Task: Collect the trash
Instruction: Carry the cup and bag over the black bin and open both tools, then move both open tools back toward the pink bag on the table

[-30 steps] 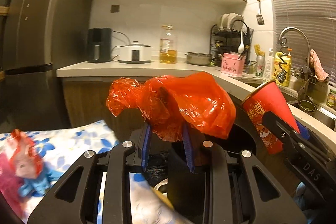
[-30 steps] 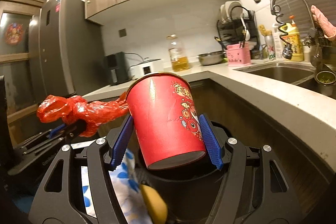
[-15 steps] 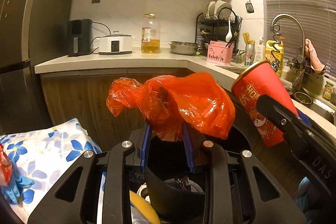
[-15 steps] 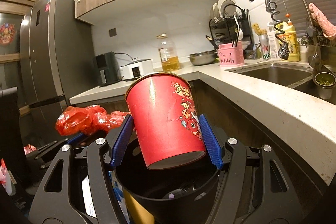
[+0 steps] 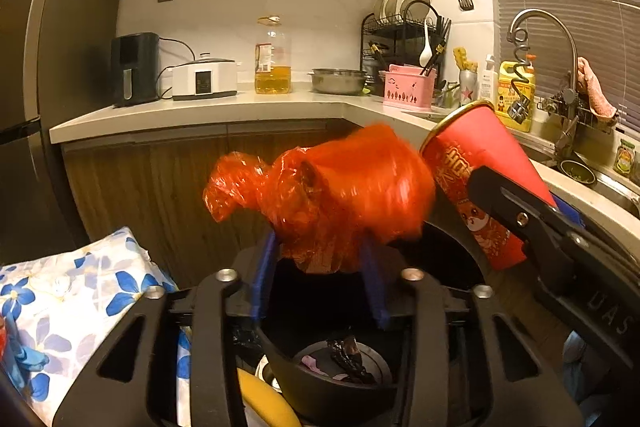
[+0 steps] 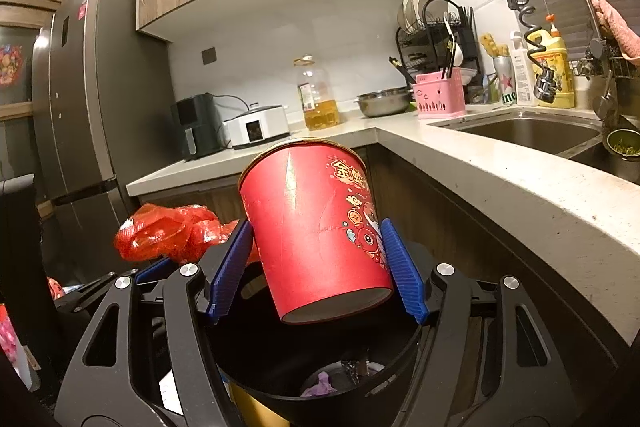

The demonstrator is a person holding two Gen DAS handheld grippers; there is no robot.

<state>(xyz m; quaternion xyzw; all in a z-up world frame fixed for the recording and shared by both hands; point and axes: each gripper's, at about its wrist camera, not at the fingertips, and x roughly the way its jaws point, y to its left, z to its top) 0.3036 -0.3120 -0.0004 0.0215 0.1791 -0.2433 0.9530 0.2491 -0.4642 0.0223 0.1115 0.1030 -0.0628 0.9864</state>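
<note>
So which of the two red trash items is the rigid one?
The paper cup in the right gripper; the left one's plastic bag is crumpled.

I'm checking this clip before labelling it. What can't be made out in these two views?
- Crumpled red plastic bag: motion-blurred in the left wrist view, so whether the left gripper jaws clamp it is unclear.
- Round black trash bin: contents mostly hidden by the red printed paper cup and right gripper.
- Yellow object: cut off at the left view's bottom edge.
</note>
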